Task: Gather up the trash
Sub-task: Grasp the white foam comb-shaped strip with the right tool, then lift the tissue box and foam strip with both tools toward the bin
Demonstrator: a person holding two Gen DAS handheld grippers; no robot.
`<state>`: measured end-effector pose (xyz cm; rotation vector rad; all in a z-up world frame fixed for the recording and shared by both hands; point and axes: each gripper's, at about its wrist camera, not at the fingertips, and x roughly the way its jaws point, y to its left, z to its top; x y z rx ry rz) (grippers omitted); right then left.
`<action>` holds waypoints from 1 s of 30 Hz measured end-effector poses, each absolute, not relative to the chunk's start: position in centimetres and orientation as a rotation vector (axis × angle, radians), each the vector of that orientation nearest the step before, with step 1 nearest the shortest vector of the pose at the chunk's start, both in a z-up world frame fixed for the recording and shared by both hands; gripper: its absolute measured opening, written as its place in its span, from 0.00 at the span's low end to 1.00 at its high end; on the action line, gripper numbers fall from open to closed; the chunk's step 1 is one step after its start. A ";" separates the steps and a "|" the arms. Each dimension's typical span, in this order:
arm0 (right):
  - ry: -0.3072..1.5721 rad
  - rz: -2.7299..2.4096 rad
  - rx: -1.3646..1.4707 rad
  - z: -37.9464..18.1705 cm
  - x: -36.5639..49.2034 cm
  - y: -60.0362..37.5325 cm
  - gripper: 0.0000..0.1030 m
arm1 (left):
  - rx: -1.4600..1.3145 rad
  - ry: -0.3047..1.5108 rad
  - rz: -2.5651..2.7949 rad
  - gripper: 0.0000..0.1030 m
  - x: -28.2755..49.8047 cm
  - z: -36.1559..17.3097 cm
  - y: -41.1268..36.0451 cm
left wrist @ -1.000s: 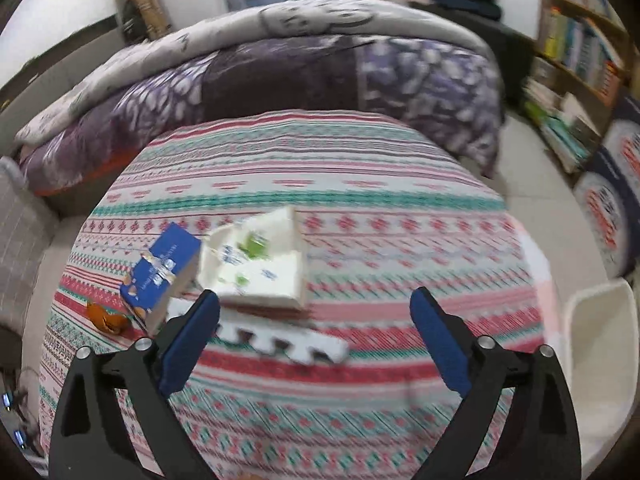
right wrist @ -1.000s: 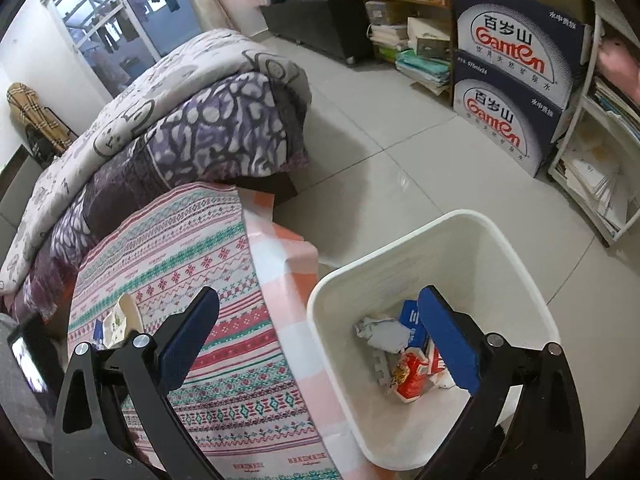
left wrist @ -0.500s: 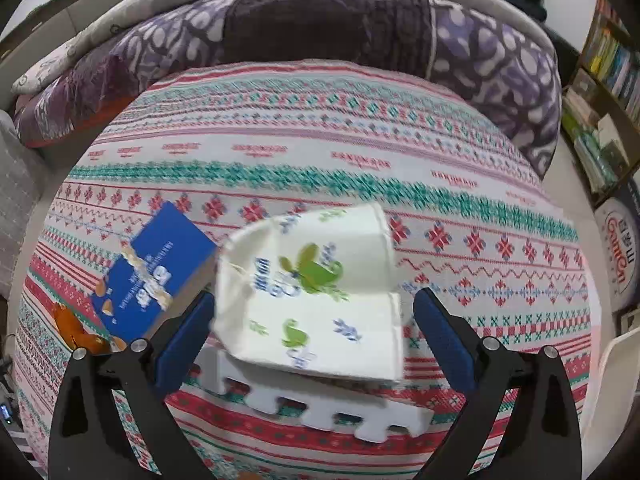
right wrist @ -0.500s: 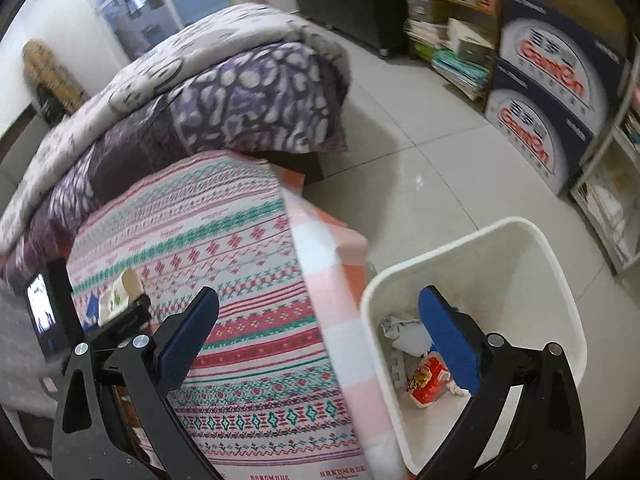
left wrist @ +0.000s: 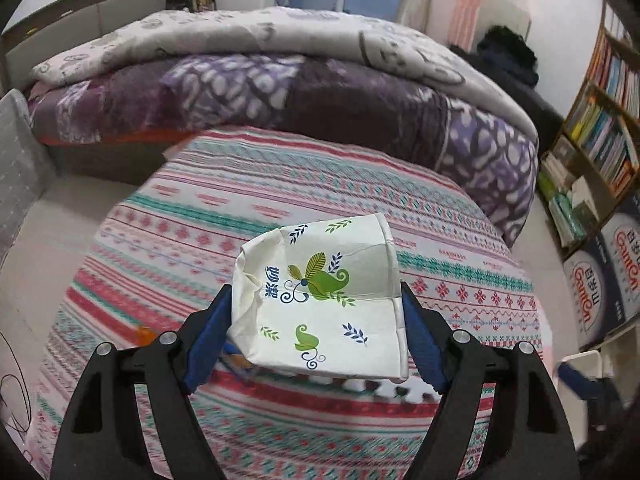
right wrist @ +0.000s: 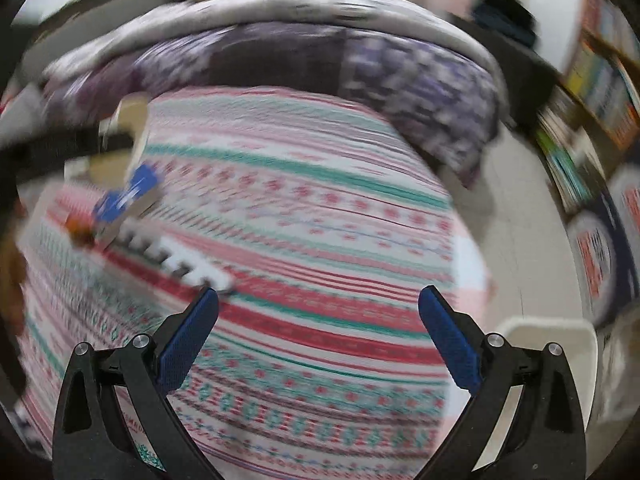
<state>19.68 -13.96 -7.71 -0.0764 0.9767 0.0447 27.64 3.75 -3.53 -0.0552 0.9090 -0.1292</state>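
Left wrist view: left gripper (left wrist: 316, 316) clamped on crushed paper cup (left wrist: 320, 296), blue fingers (left wrist: 208, 340) pressing both its sides; cup lifted above patterned worktop (left wrist: 280, 200); open cloth ahead of gripper up to far edge, bed (left wrist: 280, 80) just beyond; bookshelf (left wrist: 600, 128) off right.

Right wrist view, blurred: right gripper (right wrist: 318, 320) spread wide, holding nothing; blue box (right wrist: 124, 196) and white toothed foam strip (right wrist: 176, 260) ahead-left on worktop; white bin (right wrist: 548, 332) rim right of gripper, past worktop edge; floor open between.
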 end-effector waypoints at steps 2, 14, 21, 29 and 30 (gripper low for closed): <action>0.978 0.112 -0.131 -8.3 20.5 -11.7 0.93 | -0.063 0.900 -0.115 0.75 27.2 -3.0 4.9; 1.062 0.363 -0.209 -12.4 25.1 -5.9 0.73 | -0.049 0.900 -0.064 0.75 25.2 -2.4 10.0; 1.052 0.280 -0.142 -11.8 25.4 -7.1 0.25 | -0.072 0.921 -0.048 0.75 24.8 -3.2 11.5; 0.915 0.121 -0.015 -6.0 24.0 -9.3 0.24 | -0.118 0.848 -0.028 0.75 23.7 -1.3 11.7; 0.894 0.101 -0.004 -5.1 23.6 -9.6 0.24 | -0.119 0.836 -0.026 0.75 23.5 -1.0 11.6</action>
